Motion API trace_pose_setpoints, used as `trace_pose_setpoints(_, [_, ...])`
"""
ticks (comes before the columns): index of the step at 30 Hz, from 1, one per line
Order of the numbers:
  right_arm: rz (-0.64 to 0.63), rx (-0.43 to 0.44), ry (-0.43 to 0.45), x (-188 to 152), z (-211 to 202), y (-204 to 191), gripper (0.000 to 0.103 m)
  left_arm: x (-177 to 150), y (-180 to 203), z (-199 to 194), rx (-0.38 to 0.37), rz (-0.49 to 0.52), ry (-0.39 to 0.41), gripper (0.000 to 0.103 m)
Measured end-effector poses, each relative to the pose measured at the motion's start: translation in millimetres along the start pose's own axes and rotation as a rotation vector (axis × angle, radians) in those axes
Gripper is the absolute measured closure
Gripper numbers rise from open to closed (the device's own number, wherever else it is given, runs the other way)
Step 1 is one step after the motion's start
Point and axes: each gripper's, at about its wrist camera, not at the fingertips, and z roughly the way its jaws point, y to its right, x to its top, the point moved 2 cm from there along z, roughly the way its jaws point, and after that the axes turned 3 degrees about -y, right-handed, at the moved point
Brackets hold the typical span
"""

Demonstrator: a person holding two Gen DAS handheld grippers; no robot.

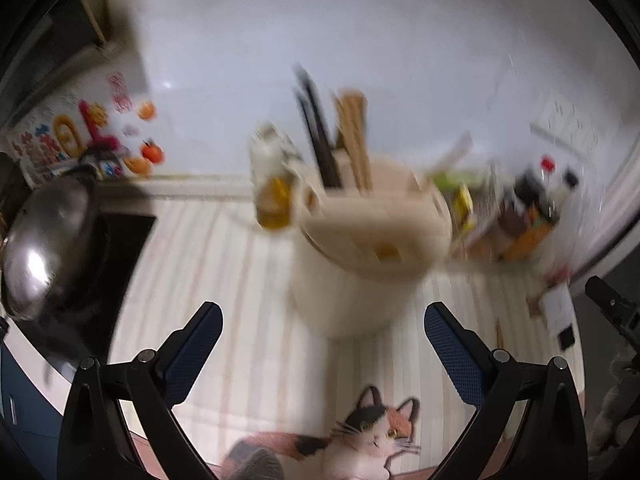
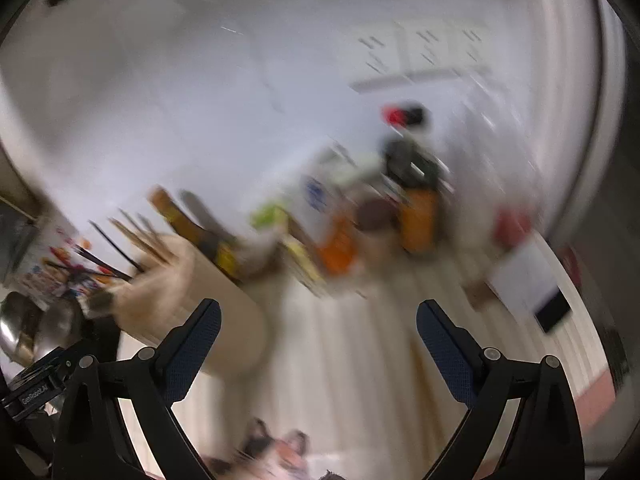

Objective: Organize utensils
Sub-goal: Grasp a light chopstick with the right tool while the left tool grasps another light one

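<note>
Far left edge of the counter (image 1: 248,280): steel wok (image 1: 44,240) on a dark hob (image 1: 120,248), parked clear of the work; behind it a bright poster (image 1: 80,136) against the wall; further right a bottle (image 1: 274,184) of yellowish liquid, just beside the holder (image 1: 360,248); mid-counter, cream holder with dark chopsticks (image 1: 316,128) and wooden chopsticks (image 1: 354,136) standing tilted in its rear compartment, front slots seemingly bare, so sorting probably only begun; left gripper (image 1: 323,334) aimed down at the holder, jaws spread wide, nothing between the pads, likely readied for a reach; toward the right back corner, a cluster of jars (image 1: 524,216) and packets, blurred; by the right edge a white card (image 1: 560,312); right gripper (image 2: 318,330) likewise wide apart and empty, holder off to its left; near edge, a cat mat (image 1: 372,436); loose utensils not discernible through blur.
</note>
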Motion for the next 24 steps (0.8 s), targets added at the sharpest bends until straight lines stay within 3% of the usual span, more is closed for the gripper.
trace_pose_setpoints(2, [0.029,-0.027,-0.047,-13,11,27,0.006,-13,17,15,0.002,0.023,-0.04,0.0])
trace_pose_setpoints(3, [0.041,-0.044,-0.084,-19,19,43,0.021,-21,29,24,0.0,0.042,-0.059,0.0])
trace_pose_setpoints(4, [0.044,-0.057,-0.117,-25,27,55,0.043,-27,40,32,0.008,0.057,-0.079,0.0])
trace_pose_setpoints(7, [0.05,-0.071,-0.218,-43,56,85,0.059,-48,72,56,0.022,0.11,-0.134,0.0])
trace_pose_setpoints(11, [0.008,-0.093,-0.354,-71,99,104,0.064,-67,103,83,0.049,0.17,-0.195,0.0])
trace_pose_setpoints(17, [-0.055,-0.12,-0.483,-103,147,110,0.066,-89,129,115,0.08,0.233,-0.27,0.0])
trace_pose_setpoints(18, [-0.067,-0.138,-0.502,-107,153,112,0.071,-90,131,118,0.086,0.238,-0.279,0.0])
trace_pose_setpoints(19, [-0.07,-0.145,-0.513,-112,158,114,0.085,-92,133,121,0.09,0.243,-0.288,0.0])
trace_pose_setpoints(20, [-0.081,-0.149,-0.5,-113,157,112,0.087,-93,136,123,0.091,0.247,-0.295,0.0])
trace_pose_setpoints(21, [-0.111,-0.172,-0.493,-113,155,111,0.095,-95,139,124,0.096,0.251,-0.299,0.0])
trace_pose_setpoints(24, [-0.086,-0.203,-0.467,-110,142,122,0.097,-100,154,128,0.086,0.271,-0.312,0.0])
